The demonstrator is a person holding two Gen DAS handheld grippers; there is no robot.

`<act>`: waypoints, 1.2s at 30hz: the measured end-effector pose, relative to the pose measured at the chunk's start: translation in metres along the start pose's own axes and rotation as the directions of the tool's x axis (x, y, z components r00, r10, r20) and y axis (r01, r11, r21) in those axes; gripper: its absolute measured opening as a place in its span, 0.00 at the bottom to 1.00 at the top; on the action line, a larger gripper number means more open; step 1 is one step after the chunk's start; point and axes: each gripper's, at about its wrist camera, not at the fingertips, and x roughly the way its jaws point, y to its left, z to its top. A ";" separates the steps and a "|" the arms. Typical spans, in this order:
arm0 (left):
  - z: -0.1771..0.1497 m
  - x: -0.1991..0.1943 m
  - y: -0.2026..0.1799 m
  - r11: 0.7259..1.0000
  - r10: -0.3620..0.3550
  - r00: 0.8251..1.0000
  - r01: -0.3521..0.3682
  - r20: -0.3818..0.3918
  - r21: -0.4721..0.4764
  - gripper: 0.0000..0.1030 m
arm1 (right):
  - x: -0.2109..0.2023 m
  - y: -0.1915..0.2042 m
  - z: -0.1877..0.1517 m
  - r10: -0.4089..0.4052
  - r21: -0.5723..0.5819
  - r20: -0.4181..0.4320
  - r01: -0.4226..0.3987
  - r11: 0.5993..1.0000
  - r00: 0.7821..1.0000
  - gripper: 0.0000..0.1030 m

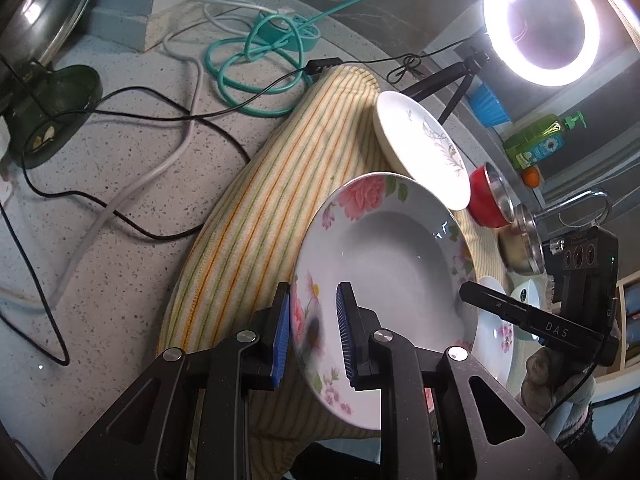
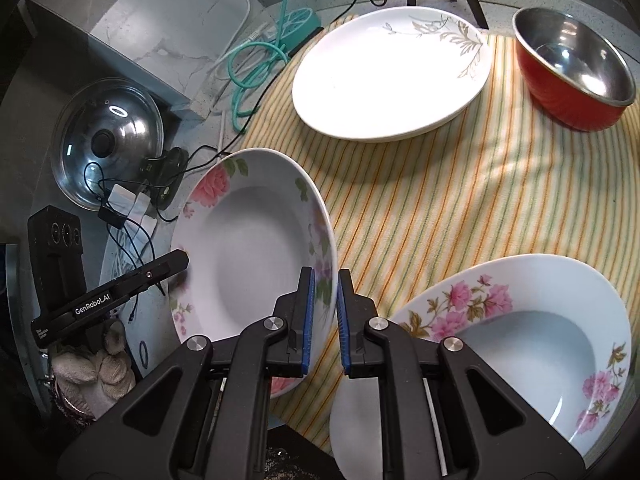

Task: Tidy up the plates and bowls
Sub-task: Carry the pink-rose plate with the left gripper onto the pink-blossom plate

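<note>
Plate with pink roses (image 1: 384, 248) hangs tilted above the striped cloth (image 1: 260, 200), pinched at opposite rims by my 2 grippers: my left gripper (image 1: 313, 332) is clamped on its near edge, my right gripper (image 2: 324, 320) on the other. A second floral plate (image 2: 520, 340) lies beside it, a white plate (image 2: 392, 76) and red bowl (image 2: 576, 68) beyond.
</note>
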 end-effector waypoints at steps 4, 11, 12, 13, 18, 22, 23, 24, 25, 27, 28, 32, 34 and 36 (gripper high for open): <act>0.001 -0.004 -0.016 0.999 -0.016 1.000 0.016 0.009 0.037 0.19 | -0.020 -0.010 -0.009 -0.005 0.030 0.021 0.004 1.000 1.000 0.11; -0.001 0.004 -0.054 0.991 -0.067 0.998 0.069 -0.016 0.118 0.19 | -0.053 -0.039 -0.032 -0.038 0.105 0.050 0.032 0.994 0.998 0.11; -0.002 0.006 -0.059 0.989 -0.073 0.997 0.075 -0.023 0.127 0.19 | -0.057 -0.043 -0.036 -0.045 0.116 0.054 0.039 0.992 0.998 0.11; -0.003 0.010 -0.065 0.987 -0.082 0.996 0.086 -0.033 0.136 0.19 | -0.061 -0.047 -0.040 -0.053 0.129 0.058 0.045 0.991 0.997 0.11; -0.010 0.024 -0.091 0.974 -0.113 0.990 0.127 -0.081 0.186 0.19 | -0.081 -0.072 -0.058 -0.086 0.194 0.072 0.071 0.978 0.994 0.11; -0.017 0.037 -0.113 0.962 -0.129 0.984 0.154 -0.120 0.227 0.19 | -0.095 -0.093 -0.072 -0.118 0.242 0.078 0.096 0.965 0.990 0.11; -0.020 0.040 -0.118 0.959 -0.132 0.983 0.160 -0.129 0.236 0.19 | -0.097 -0.096 -0.076 -0.124 0.251 0.079 0.101 0.963 0.989 0.11; -0.022 0.043 -0.123 0.955 -0.134 0.981 0.165 -0.138 0.245 0.19 | -0.100 -0.100 -0.079 -0.129 0.259 0.078 0.105 0.960 0.988 0.11; -0.025 0.045 -0.128 0.952 -0.135 0.980 0.169 -0.147 0.256 0.19 | -0.102 -0.105 -0.083 -0.136 0.269 0.078 0.111 0.957 0.988 0.11; -0.030 0.050 -0.135 0.947 -0.136 0.977 0.176 -0.164 0.267 0.19 | -0.106 -0.112 -0.090 -0.146 0.283 0.076 0.119 0.952 0.986 0.11; -0.033 0.053 -0.138 0.945 -0.136 0.976 0.180 -0.172 0.274 0.19 | -0.107 -0.116 -0.094 -0.152 0.290 0.074 0.125 0.949 0.986 0.11; -0.041 0.060 -0.146 0.938 -0.128 0.972 0.183 -0.197 0.295 0.19 | -0.108 -0.124 -0.101 -0.169 0.304 0.067 0.142 0.942 0.983 0.12; -0.045 0.064 -0.149 0.935 -0.117 0.972 0.178 -0.206 0.306 0.19 | -0.108 -0.127 -0.104 -0.178 0.305 0.061 0.152 0.940 0.982 0.12; -0.048 0.067 -0.151 0.934 -0.106 0.971 0.171 -0.214 0.312 0.19 | -0.108 -0.128 -0.106 -0.182 0.305 0.057 0.156 0.940 0.982 0.12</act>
